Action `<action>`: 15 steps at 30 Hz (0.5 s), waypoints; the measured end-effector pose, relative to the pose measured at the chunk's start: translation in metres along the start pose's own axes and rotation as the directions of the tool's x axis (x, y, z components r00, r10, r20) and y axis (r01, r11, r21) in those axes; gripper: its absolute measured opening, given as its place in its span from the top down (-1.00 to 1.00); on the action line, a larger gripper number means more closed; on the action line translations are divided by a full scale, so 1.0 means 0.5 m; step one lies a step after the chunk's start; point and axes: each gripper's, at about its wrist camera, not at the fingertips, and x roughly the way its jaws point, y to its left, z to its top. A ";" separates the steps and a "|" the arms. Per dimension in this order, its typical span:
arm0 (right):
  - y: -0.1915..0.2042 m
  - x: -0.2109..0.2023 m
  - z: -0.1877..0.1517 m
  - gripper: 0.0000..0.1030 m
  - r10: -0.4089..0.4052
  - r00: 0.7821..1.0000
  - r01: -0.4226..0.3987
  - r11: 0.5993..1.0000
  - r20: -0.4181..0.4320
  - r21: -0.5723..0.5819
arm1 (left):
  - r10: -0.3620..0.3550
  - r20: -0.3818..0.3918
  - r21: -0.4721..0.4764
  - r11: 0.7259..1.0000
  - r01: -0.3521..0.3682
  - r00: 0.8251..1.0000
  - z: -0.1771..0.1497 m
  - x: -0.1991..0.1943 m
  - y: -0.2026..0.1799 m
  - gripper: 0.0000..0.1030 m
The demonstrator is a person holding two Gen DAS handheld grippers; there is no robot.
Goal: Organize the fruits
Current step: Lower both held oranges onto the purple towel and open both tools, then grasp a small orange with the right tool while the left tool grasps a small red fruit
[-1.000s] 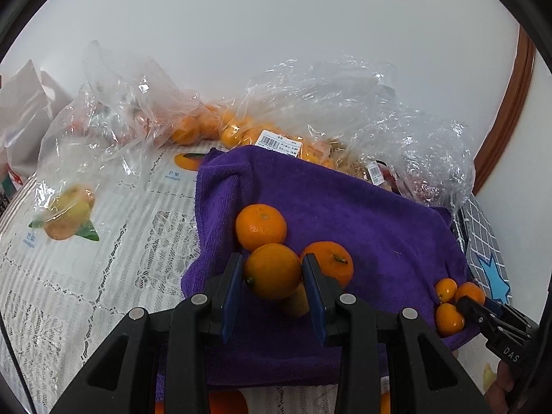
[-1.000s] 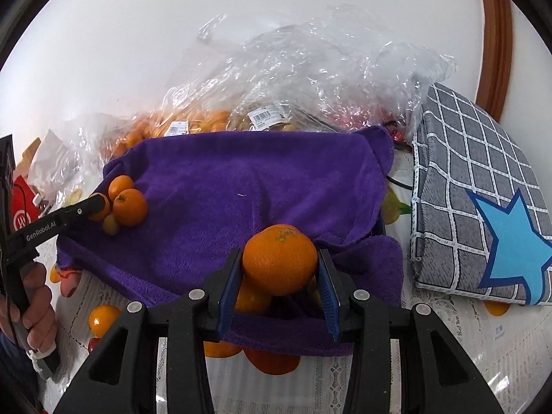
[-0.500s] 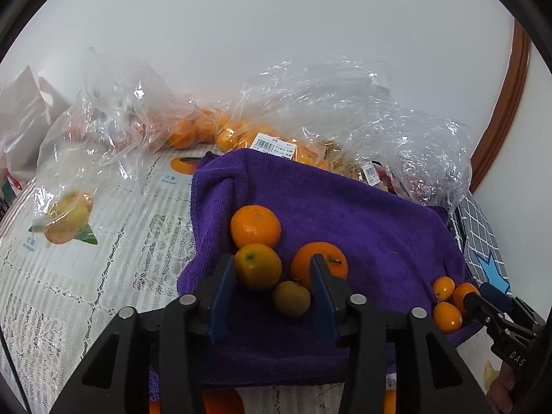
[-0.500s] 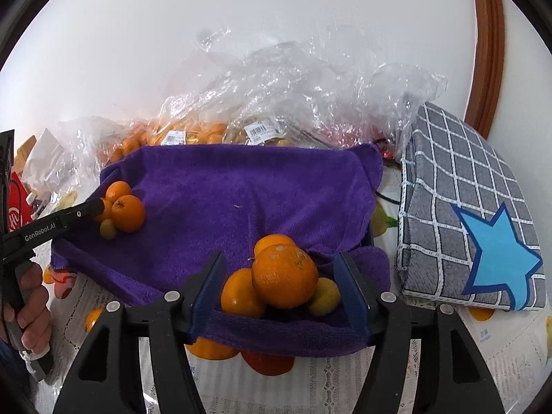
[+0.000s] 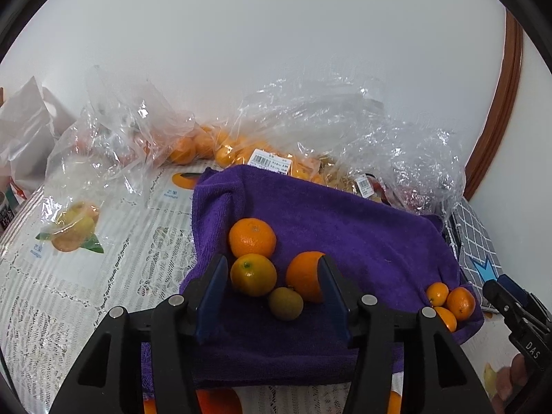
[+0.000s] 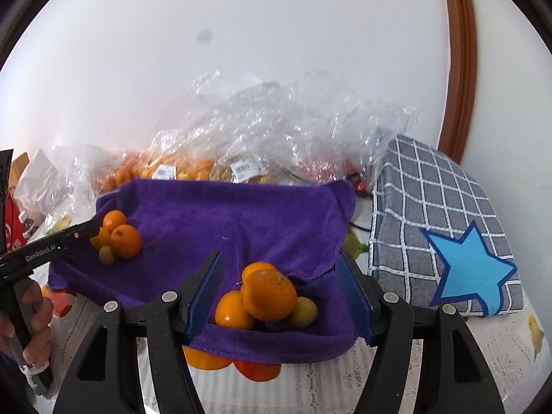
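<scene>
A purple towel (image 5: 345,234) bears two groups of fruit. In the left wrist view my left gripper (image 5: 272,263) is opening and grips nothing. An orange (image 5: 253,275) and a small green-yellow fruit (image 5: 285,303) lie loose between its fingers, a second orange (image 5: 303,276) sits partly behind the right finger, and a third (image 5: 252,237) just beyond. In the right wrist view my right gripper (image 6: 279,262) stands open around a pile on the towel (image 6: 241,214). The top orange (image 6: 269,295) rests free on other fruit, with a yellow fruit (image 6: 303,312) beside it.
Clear plastic bags (image 5: 310,131) holding more oranges line the wall behind the towel. A grey checked cloth with a blue star (image 6: 448,241) lies to the right. More fruit (image 6: 255,369) pokes out under the towel's near edge on the lace tablecloth (image 5: 86,276). A hand (image 6: 34,310) holds the left gripper.
Both grippers have opened and let go of the oranges they held; each orange now rests on the towel among the other fruit. The right gripper has drawn back a little and upward.
</scene>
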 end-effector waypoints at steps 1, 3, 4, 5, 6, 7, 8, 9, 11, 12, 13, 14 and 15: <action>-0.001 -0.003 0.001 -0.29 0.006 1.000 -0.006 1.000 0.000 0.005 | 0.000 0.008 -0.005 1.000 0.000 1.000 0.000 -0.004 0.002 -0.01; 0.000 -0.011 0.002 -0.29 0.021 1.000 -0.021 0.999 -0.010 0.032 | 0.002 0.021 -0.021 1.000 -0.001 1.000 0.000 -0.012 0.008 -0.01; 0.001 -0.015 0.001 -0.29 0.023 1.000 -0.022 0.999 -0.018 0.043 | -0.007 0.019 -0.031 0.999 0.008 1.000 0.000 -0.015 0.013 -0.01; 0.004 -0.019 -0.003 -0.29 0.031 0.999 -0.029 0.998 -0.031 0.056 | -0.016 0.013 -0.036 0.999 0.016 1.000 0.000 -0.017 0.016 -0.01; 0.008 -0.023 -0.008 -0.29 0.042 0.998 -0.039 0.997 -0.043 0.067 | -0.018 0.010 -0.039 0.999 0.019 1.000 -0.001 -0.019 0.017 -0.01; 0.014 -0.026 -0.015 -0.29 0.060 0.996 -0.056 0.996 -0.062 0.074 | -0.023 0.009 -0.043 0.999 0.024 1.000 -0.003 -0.023 0.020 0.00; 0.022 -0.030 -0.022 -0.28 0.078 0.994 -0.072 0.995 -0.082 0.075 | -0.029 0.009 -0.045 0.999 0.029 1.000 -0.003 -0.028 0.022 0.00; 0.030 -0.034 -0.028 -0.25 0.088 0.992 -0.081 0.994 -0.094 0.073 | -0.032 0.010 -0.047 0.998 0.032 0.999 -0.004 -0.031 0.023 0.00; 0.053 -0.048 -0.044 -0.19 0.108 0.987 -0.101 0.993 -0.120 0.067 | -0.034 0.015 -0.054 0.998 0.035 0.999 -0.006 -0.045 0.030 0.00; 0.063 -0.053 -0.050 -0.15 0.114 0.985 -0.107 0.992 -0.131 0.062 | -0.033 0.017 -0.058 0.998 0.034 0.999 -0.009 -0.052 0.033 0.00; 0.077 -0.061 -0.058 -0.10 0.121 0.982 -0.114 0.992 -0.146 0.057 | -0.035 0.017 -0.062 0.997 0.036 0.999 -0.010 -0.058 0.036 0.00; 0.089 -0.067 -0.065 -0.08 0.131 0.979 -0.124 0.991 -0.155 0.055 | -0.039 0.019 -0.067 0.997 0.040 0.999 -0.012 -0.064 0.041 0.00; 0.101 -0.073 -0.071 -0.04 0.147 0.975 -0.140 0.989 -0.164 0.053 | -0.040 0.020 -0.070 0.997 0.042 0.999 -0.014 -0.069 0.045 0.00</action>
